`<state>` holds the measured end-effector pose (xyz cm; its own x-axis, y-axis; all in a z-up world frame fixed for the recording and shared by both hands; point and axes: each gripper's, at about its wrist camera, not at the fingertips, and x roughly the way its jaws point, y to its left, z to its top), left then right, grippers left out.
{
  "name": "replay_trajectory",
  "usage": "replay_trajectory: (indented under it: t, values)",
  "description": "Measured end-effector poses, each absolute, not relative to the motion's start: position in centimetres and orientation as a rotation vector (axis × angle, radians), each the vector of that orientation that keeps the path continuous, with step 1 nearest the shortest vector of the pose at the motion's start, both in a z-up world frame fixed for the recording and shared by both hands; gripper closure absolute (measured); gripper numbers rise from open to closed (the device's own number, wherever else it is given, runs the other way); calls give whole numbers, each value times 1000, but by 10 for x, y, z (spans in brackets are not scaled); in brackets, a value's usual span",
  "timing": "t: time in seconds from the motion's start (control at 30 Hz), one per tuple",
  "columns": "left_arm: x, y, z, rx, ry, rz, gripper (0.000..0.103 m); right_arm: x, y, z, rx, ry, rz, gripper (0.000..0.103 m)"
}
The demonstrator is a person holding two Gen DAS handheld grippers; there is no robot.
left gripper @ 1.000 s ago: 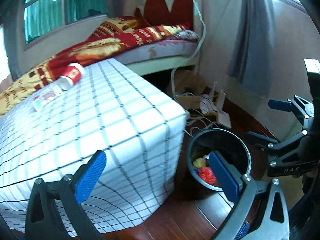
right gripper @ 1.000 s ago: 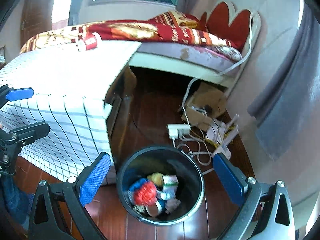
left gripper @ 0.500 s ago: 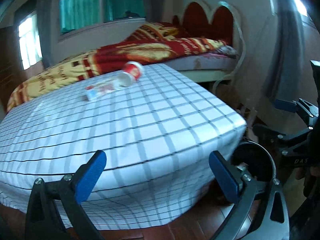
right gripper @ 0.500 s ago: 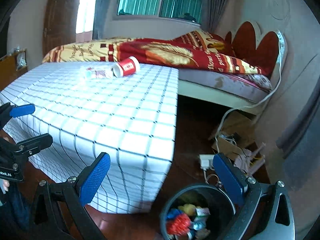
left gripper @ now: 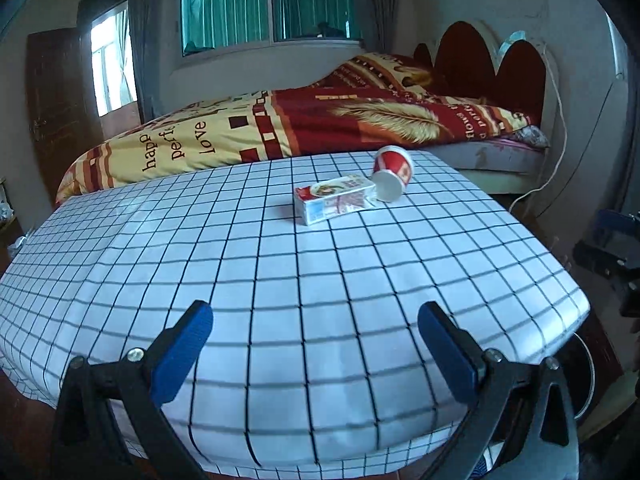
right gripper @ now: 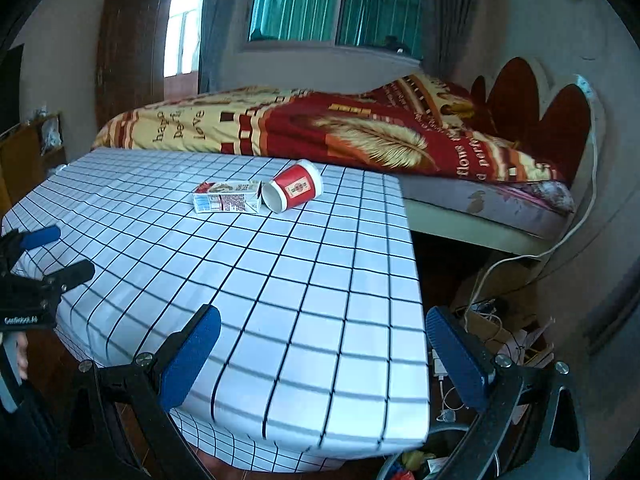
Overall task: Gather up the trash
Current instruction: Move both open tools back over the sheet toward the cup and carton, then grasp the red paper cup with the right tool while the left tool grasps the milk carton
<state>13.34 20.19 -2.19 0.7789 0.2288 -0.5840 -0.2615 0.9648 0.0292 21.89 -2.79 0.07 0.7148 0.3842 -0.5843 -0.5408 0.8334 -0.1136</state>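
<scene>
A red paper cup [left gripper: 391, 174] [right gripper: 295, 186] lies on its side on the checked tablecloth [left gripper: 280, 280] [right gripper: 260, 272], touching a small drink carton [left gripper: 334, 199] [right gripper: 228, 197] that lies flat beside it. My left gripper [left gripper: 316, 344] is open and empty over the table's near edge, well short of both. My right gripper [right gripper: 322, 352] is open and empty above the table's right front corner. The black trash bin [right gripper: 416, 464] with coloured rubbish sits on the floor under that corner, mostly hidden.
A bed [left gripper: 320, 120] [right gripper: 360, 132] with a red and yellow quilt stands behind the table. Cables and a cardboard box [right gripper: 496, 320] clutter the floor at the right. The other gripper shows at each view's edge [left gripper: 612, 248] [right gripper: 36, 276].
Both grippers have risen and tilted up from the bin on the floor to face the tabletop. The cup and carton now sit ahead of them. Both jaws stay open.
</scene>
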Motion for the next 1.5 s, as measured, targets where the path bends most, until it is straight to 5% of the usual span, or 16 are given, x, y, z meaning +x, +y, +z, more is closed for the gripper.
replay_trajectory:
  t: [0.67,0.83,1.0,1.1,1.17,1.27,1.5]
  values:
    - [308,251,-54,47,768,133,2,391,65,-39,-249,782,492,0]
    - [336,263,-65,-48,833,51,19,407,72,-51,-260,814,490,0]
    - [343,264,-71,-193,855,22,65,413,76,-57,-297,815,485,0]
    - [330,250,-70,-224,851,-39,70,417,77,-59,-294,824,488,0]
    - [323,244,-65,-154,823,9,68,418,76,-58,-294,819,487,0]
    - [329,251,-59,-104,809,86,9,418,75,-56,-286,814,491,0]
    - [372,247,-62,28,838,-65,7,431,82,-56,-270,828,497,0]
